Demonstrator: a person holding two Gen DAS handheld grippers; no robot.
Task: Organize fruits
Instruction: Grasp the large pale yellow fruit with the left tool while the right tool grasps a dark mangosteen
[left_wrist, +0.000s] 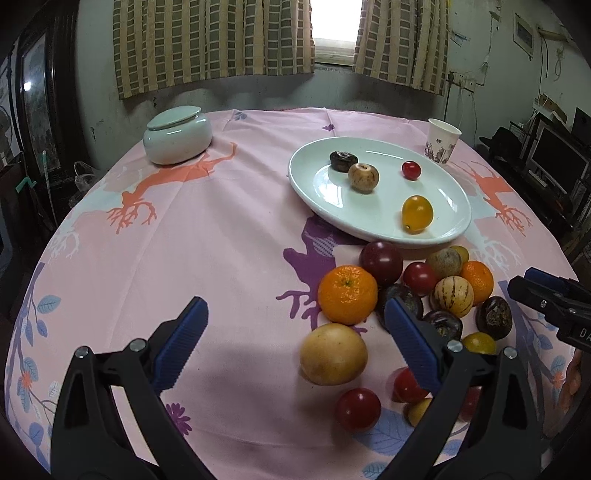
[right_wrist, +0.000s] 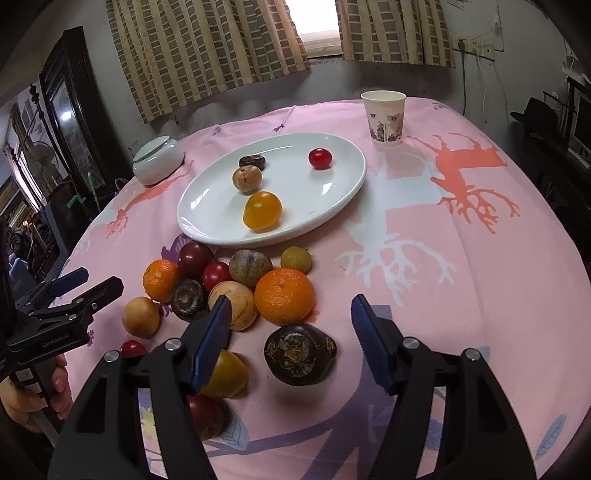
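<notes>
1. Left wrist view: my left gripper (left_wrist: 295, 332) gapes wide, gripping nothing; the fruit pile (left_wrist: 424, 291) sits just in front of the white plate (left_wrist: 458, 225)
2. Right wrist view: my right gripper (right_wrist: 288, 332) hangs half-open and empty over a dark fruit (right_wrist: 300, 353), nearer me than the plate (right_wrist: 192, 221)

Pink-clothed table (right_wrist: 461, 258) with white plate (right_wrist: 343, 195), lidded jar (right_wrist: 157, 162), paper cup (right_wrist: 384, 118), loose fruits (right_wrist: 284, 295).

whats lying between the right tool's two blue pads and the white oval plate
Right wrist view: a dark, wrinkled round fruit lies just ahead of the open right tool, then a large orange tangerine and a small olive-yellow fruit before the white oval plate.
</notes>
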